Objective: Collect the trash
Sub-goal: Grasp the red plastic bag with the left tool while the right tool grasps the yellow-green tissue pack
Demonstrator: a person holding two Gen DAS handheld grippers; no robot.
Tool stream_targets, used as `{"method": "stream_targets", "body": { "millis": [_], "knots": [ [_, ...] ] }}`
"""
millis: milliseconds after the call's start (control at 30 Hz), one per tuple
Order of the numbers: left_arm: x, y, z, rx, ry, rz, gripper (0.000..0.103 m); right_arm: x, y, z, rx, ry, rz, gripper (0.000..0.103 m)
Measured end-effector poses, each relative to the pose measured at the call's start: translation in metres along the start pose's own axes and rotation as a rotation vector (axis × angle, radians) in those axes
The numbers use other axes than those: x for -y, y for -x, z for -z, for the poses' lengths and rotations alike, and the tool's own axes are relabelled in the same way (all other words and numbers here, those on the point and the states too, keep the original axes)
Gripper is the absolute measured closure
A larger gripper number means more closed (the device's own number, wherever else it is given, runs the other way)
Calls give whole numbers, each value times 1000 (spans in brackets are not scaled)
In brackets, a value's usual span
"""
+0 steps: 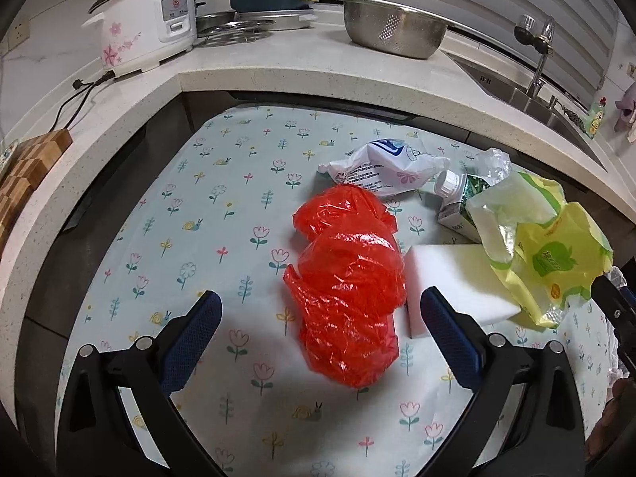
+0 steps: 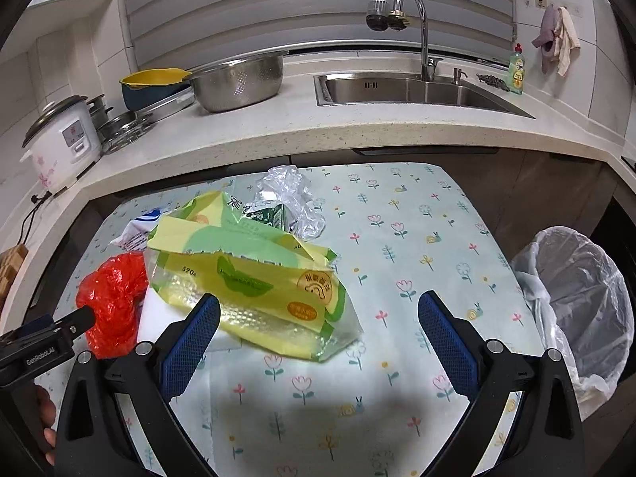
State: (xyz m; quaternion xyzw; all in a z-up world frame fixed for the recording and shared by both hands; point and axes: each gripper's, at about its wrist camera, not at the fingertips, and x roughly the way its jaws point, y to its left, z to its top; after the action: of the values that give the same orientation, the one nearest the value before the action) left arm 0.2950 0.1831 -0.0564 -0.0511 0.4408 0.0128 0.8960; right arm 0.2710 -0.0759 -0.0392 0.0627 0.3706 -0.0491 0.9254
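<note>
Left wrist view: the left claw [image 1: 320,310] hangs released, its blue pads spread wide and holding nothing. Directly ahead, between the pads and slightly to the right, lies a crumpled red plastic bag [image 1: 346,286] on the bench [image 1: 222,214], which wears a pale cloth printed with tulips and snails. The bag's long axis runs away from the claw, roughly in line with the fingers. Touching its right side is a white foam block [image 1: 457,278], and beyond that a yellow-green wrapper [image 1: 544,254], a small green carton [image 1: 461,202] and a white-and-blue pouch [image 1: 381,167]. A stone worktop curves behind, carrying a rice cooker [image 1: 147,20] and a steel colander [image 1: 393,28].

Right wrist view: the right claw [image 2: 318,314] is likewise released and empty. The yellow-green wrapper [image 2: 254,282] lies ahead and left, its near end beside the left pad, its length running left to right across the view. The red plastic bag [image 2: 113,302] sits further left, by the tip of the other claw. A bin lined with clear plastic [image 2: 588,290] stands off the bench's right edge. A sink [image 2: 413,91] and tap sit behind.

The left claw seems nearer the red bag; the right claw is nearer the wrapper and bin.
</note>
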Motion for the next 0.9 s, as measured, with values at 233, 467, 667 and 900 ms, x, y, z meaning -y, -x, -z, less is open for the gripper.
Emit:
{"method": "stream_targets", "body": {
  "millis": [233,467,667,900],
  "knots": [
    [-2,-25,-6,-26,35,43,13,-4,-26,-7,-13,2,-38,20],
    [5,-25,-5,-53,17,111,60,2,-29,0,-50,-43,-93,67],
    [17,-4,-2,-30,-2,142,72,15,-11,5,-53,-89,-115,96],
    [41,39,1,13,-37,187,72,36,32,5,0,-127,-100,96]
  ]
}}
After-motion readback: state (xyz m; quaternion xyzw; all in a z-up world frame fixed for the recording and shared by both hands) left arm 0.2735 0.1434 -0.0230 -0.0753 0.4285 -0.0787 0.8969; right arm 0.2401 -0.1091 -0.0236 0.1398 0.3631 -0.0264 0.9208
